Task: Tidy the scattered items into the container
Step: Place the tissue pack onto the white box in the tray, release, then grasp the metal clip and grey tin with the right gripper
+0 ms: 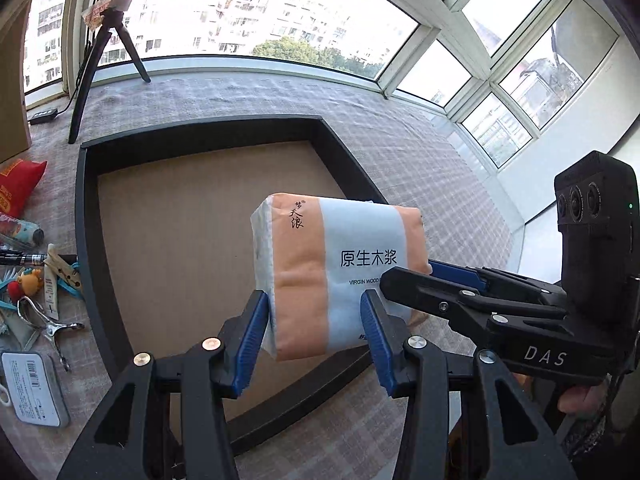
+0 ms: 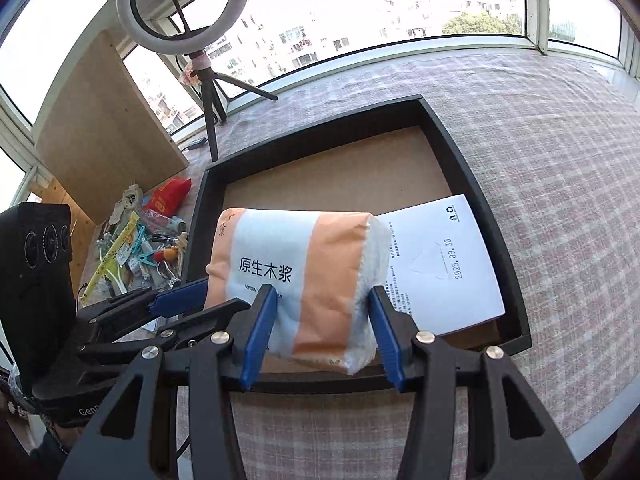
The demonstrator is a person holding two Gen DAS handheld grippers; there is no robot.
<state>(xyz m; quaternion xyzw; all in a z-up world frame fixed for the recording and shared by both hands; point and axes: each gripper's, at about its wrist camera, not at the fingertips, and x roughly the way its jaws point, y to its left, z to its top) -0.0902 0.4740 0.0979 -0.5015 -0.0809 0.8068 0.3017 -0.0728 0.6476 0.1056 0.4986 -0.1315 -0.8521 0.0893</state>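
An orange and pale blue tissue pack [image 1: 340,264] hangs just above the black tray [image 1: 86,208], held from two sides. My left gripper [image 1: 314,304] is shut on its near left part, blue pads pressing into the wrapper. My right gripper [image 2: 324,296] is shut on the pack [image 2: 296,264] at its other end. Each wrist view shows the other gripper side-on against the pack: the right gripper [image 1: 408,276] and the left gripper [image 2: 224,292]. The tray [image 2: 460,160] has a brown floor, and a white flat pack [image 2: 444,264] lies in its near right corner.
Left of the tray lies a heap of small items: a red pouch [image 1: 18,184], clothespins [image 1: 64,272], a metal clip [image 1: 48,324], a grey tin [image 1: 34,388]. A ring light on a tripod [image 2: 208,116] and a brown board [image 2: 100,120] stand behind. A checked cloth covers the table.
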